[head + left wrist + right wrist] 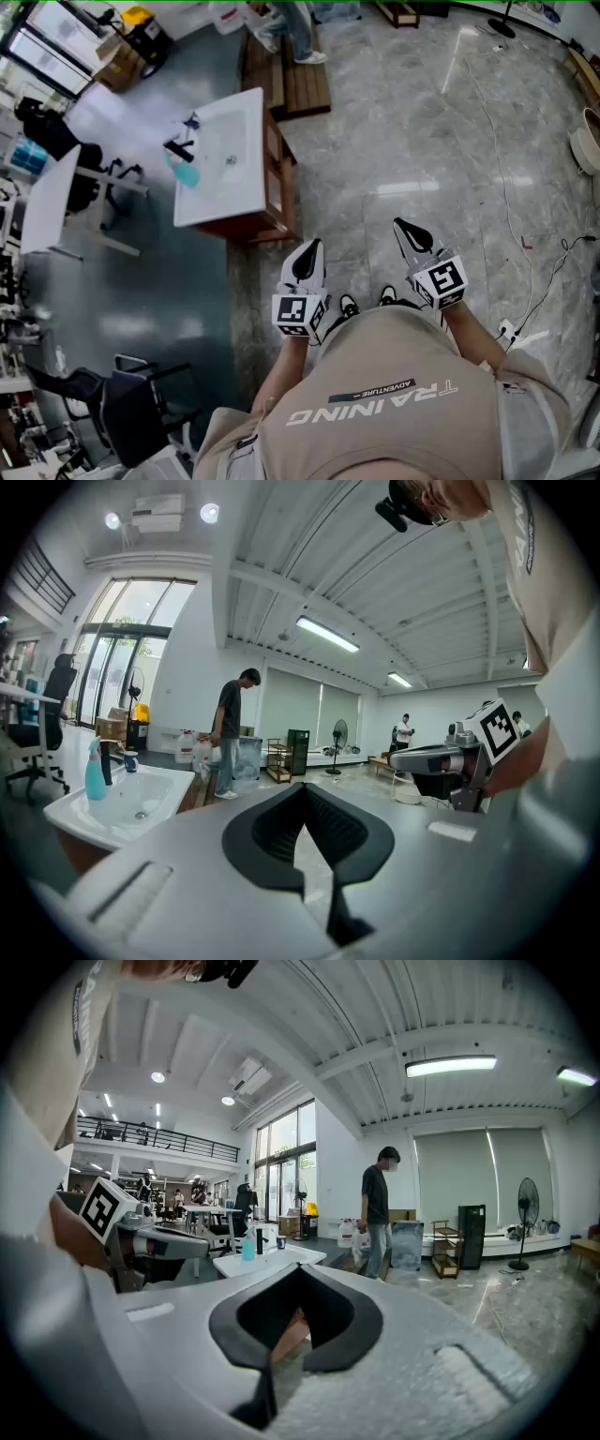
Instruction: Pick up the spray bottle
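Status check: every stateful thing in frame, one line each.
left hand-held gripper: shut, empty, well short of the sink
right hand-held gripper: shut, empty
spray bottle: upright on the sink's rim beside the faucet, untouched
sink: basin shows only its drain
ceiling light: on

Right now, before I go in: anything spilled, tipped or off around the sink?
Nothing stands out. The spray bottle stands upright on the sink's edge beside the tap, and no spill shows on the sink or on the floor near it.
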`<action>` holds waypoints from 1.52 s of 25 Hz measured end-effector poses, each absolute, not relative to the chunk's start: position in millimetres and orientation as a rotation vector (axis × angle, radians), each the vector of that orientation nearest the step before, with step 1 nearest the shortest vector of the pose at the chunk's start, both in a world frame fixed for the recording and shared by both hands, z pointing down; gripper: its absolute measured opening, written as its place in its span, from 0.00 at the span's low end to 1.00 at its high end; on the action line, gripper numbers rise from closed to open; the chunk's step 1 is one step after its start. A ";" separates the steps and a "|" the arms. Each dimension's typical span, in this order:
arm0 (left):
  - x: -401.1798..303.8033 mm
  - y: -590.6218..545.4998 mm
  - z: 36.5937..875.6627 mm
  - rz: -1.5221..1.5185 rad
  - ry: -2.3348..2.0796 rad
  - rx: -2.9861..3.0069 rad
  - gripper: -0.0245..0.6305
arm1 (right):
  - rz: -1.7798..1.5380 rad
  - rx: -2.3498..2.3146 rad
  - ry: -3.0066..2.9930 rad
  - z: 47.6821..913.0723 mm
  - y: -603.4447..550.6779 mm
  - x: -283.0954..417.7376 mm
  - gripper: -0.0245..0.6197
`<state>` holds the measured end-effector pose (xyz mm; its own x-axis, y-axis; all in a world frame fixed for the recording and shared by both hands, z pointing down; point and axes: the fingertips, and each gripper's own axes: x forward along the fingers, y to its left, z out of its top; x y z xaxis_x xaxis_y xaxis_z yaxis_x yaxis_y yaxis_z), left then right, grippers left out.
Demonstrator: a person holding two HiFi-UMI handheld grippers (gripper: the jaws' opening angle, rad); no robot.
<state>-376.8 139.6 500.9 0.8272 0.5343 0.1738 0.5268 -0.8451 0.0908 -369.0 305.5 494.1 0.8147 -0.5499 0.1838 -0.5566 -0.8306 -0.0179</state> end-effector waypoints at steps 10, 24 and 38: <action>-362.8 114.8 517.7 0.361 0.879 2.934 0.06 | 0.249 3.003 -0.796 495.6 286.9 -348.1 0.04; -335.0 111.1 557.3 0.448 0.992 2.818 0.06 | 0.385 3.001 -0.634 527.3 276.5 -342.7 0.04; -218.8 137.2 550.4 0.468 0.946 2.925 0.06 | 0.428 3.122 -0.738 552.6 312.4 -216.9 0.04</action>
<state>-218.8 137.2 550.4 0.7695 0.5771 0.2735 0.5674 -0.8144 0.1217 -216.9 312.4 552.6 0.8614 -0.4514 0.2328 -0.4265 -0.8918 -0.1510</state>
